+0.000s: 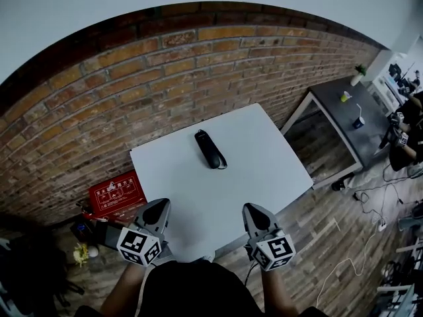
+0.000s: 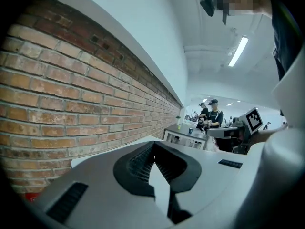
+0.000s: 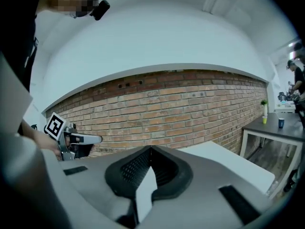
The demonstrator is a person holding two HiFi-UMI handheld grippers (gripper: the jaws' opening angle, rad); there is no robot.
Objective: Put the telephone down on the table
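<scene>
As the black telephone (image 1: 211, 149) lies flat on the white table (image 1: 264, 170), nearer the table's far edge and touched by nothing, I judge the placing done. My left gripper (image 1: 160, 205) and right gripper (image 1: 252, 208) hang at the table's near edge, well apart from the telephone, each with its jaws pressed together on nothing. No step appears left.

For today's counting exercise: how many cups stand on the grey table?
2. A yellow cup toward the far end of the grey table, near the small plant; a blue cup closer to the middle. None seems hidden.
</scene>
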